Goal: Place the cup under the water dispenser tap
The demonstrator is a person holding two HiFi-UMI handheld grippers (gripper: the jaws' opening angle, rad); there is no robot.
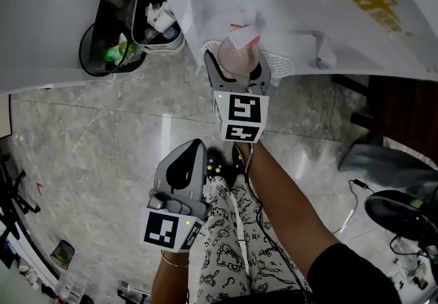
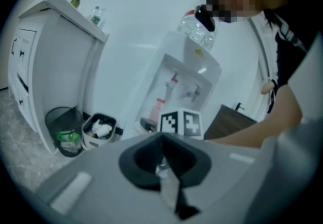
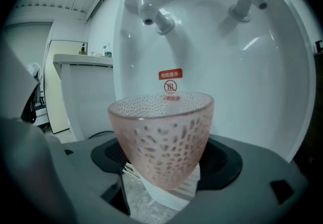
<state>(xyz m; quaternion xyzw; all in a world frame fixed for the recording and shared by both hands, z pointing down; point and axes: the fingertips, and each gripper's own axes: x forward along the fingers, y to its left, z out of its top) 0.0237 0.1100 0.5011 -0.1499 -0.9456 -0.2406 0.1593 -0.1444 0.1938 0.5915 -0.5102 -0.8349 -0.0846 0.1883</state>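
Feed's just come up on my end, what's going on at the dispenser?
The person's right gripper is clamped on a pink textured cup. It holds the cup upright inside the recess of the water dispenser, roughly below the red-capped tap and over the white drip tray. Whether the cup touches the tray cannot be told. The left gripper hangs back by the person's legs, jaws together with nothing in them.

Pink dimpled cup (image 3: 161, 137) upright below red-capped tap (image 3: 149, 8)
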